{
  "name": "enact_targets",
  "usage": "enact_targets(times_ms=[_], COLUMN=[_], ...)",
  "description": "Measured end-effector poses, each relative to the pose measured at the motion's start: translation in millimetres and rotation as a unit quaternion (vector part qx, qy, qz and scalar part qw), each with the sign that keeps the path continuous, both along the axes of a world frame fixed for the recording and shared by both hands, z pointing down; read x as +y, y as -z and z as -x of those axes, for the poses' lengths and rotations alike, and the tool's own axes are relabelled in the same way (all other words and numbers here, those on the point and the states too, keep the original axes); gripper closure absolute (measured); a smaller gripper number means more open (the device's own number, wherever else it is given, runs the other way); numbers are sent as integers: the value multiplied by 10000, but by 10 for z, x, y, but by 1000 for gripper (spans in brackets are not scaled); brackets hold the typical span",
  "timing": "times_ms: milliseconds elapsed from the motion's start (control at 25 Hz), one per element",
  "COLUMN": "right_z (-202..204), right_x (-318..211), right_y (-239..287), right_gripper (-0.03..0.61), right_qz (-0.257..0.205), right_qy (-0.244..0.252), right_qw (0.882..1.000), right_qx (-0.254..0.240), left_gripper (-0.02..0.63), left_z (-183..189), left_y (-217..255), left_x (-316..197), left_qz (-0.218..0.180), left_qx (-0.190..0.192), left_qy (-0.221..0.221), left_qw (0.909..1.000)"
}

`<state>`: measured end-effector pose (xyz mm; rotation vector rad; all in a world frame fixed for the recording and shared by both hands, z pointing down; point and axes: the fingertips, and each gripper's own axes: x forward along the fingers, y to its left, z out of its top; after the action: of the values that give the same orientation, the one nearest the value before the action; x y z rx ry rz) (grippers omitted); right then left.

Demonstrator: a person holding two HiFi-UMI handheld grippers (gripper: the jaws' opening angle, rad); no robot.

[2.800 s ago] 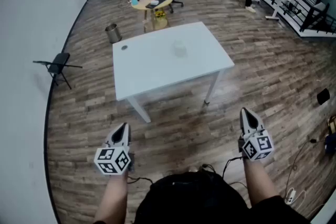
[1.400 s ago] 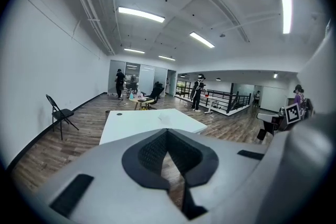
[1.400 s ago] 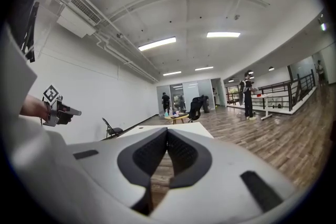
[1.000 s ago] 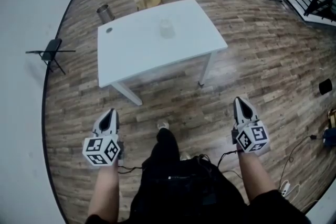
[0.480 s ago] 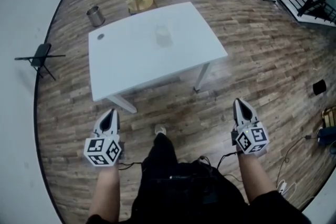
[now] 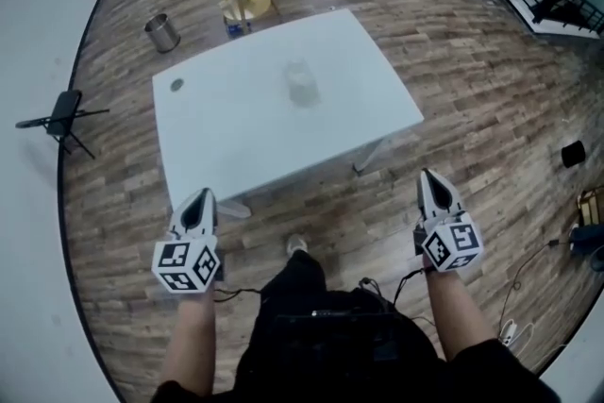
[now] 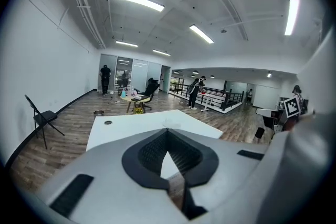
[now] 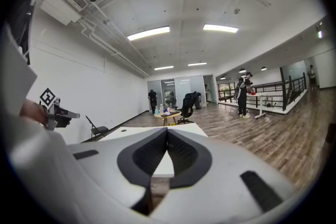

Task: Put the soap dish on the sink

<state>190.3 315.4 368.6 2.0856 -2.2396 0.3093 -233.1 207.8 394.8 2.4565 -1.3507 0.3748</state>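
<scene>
One white table (image 6: 255, 132), left gripper (image 6: 200, 194), right gripper (image 6: 430, 176) (fingers (image 8: 148, 152) together)

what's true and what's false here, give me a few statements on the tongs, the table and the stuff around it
1. The left tongs and right tongs are both shut with nothing in them. True.
2. The white table is bare. False: a small clear thing sits near its middle.
3. A folding chair stands on the floor to the table's left. True.
4. The metal bin sits on the white table. False: it stands on the floor beyond the table's far left corner.
5. The right tongs touch the table. False: they are held short of it, over the wood floor.
</scene>
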Motion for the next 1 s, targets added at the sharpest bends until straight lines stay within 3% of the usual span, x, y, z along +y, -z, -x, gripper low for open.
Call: enact_targets(times_ms=[400,720,1000], right_z=[207,117,179], right_x=[-873,-1168,-1711], right_y=[63,-10,-113], right_gripper=[572,572,572], right_qz=[13,170,104], right_qy=[-249,-433,-123], right_qw=[9995,9987,9998], right_qx=[169,227,101], left_gripper=[624,624,624], left_z=[70,-152,6], left_y=[-62,-32,-77], left_x=[-1172,-1654,-1875], left_qz=[23,-16,2], left_qx=[76,171,93], left_qy=[-291,-537,-189], left_qw=[9995,9984,9998])
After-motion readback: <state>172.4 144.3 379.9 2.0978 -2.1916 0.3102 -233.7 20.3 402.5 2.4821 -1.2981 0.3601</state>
